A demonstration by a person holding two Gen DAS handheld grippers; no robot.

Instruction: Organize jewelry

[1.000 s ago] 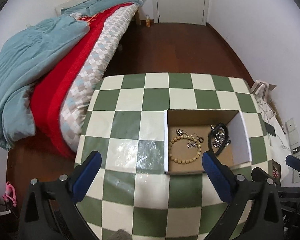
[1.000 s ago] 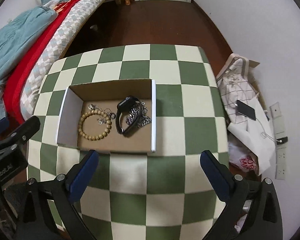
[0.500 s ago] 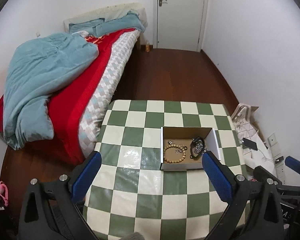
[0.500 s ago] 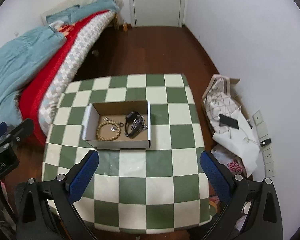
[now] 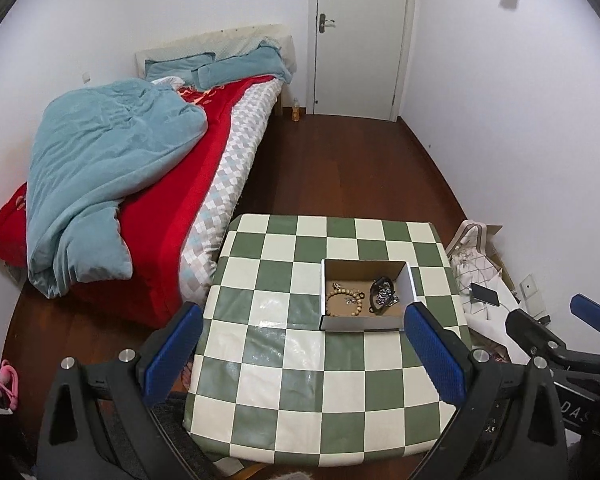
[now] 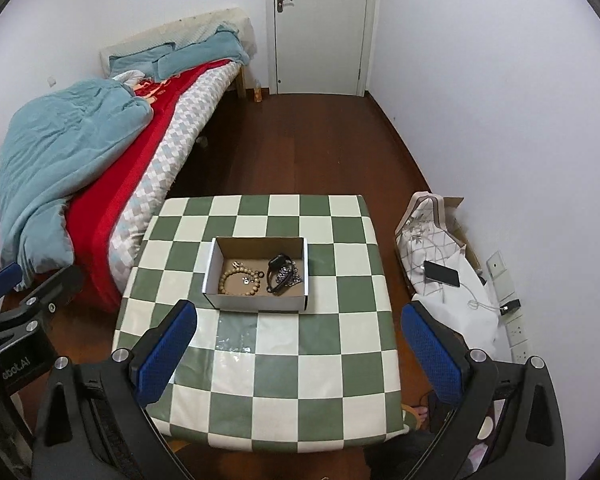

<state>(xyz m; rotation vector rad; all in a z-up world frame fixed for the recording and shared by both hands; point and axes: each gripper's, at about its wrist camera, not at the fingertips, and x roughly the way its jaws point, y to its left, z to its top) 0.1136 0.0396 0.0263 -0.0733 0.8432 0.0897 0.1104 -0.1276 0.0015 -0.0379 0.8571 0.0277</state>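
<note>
The beads, the watch and the chain all lie in the box on the table — so the job looks done — and both grippers, left and right, hang high above, jaws wide and empty.

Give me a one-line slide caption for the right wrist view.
Open right claw above a checkered table where a cardboard box holds a wooden bead bracelet and black watch.

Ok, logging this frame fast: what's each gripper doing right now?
Left gripper: open, holding nothing, above the checkered table.
Right gripper: open, holding nothing; the jewelry sits in the cardboard box.
</note>
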